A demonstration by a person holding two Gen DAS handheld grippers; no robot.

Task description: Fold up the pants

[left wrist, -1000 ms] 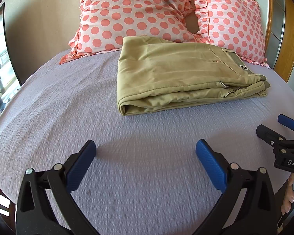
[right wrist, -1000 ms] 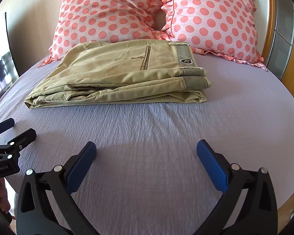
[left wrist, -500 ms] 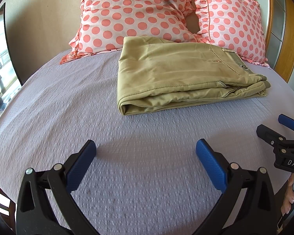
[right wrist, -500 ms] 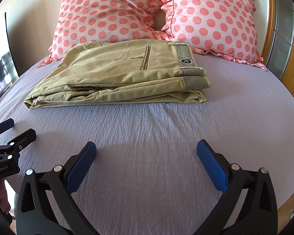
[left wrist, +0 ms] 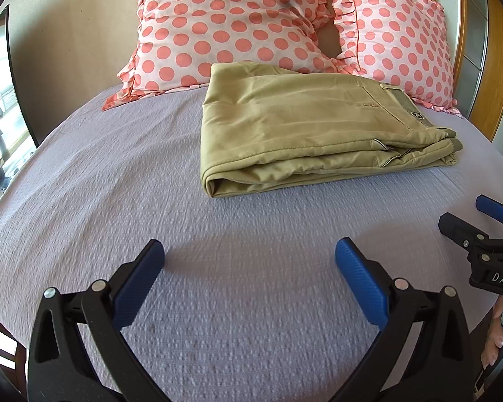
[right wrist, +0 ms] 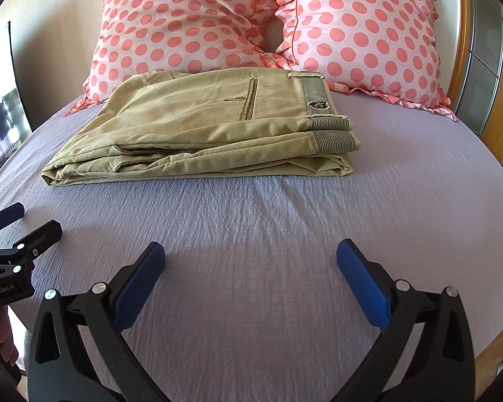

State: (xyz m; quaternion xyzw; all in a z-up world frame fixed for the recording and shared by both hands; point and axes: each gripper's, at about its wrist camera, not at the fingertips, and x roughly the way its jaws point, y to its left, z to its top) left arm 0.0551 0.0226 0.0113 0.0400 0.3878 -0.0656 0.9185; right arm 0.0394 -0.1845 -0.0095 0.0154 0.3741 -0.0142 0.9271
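left gripper point(left wrist: 249, 256): jaws spread wide, empty, low over bed's near edge
right gripper point(right wrist: 250, 256): jaws wide apart, empty, level beside left

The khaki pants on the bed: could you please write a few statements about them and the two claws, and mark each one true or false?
1. The khaki pants lie folded in a flat stack on the lilac bedspread. True.
2. The left claw is shut on a trouser leg. False: it is open, above bare bedspread.
3. Two polka-dot pillows stand behind the pants. True.
4. The right claw touches the waistband. False: it is open, well short of the pants.
5. The waistband lies at the pants' right end in the right wrist view. True.
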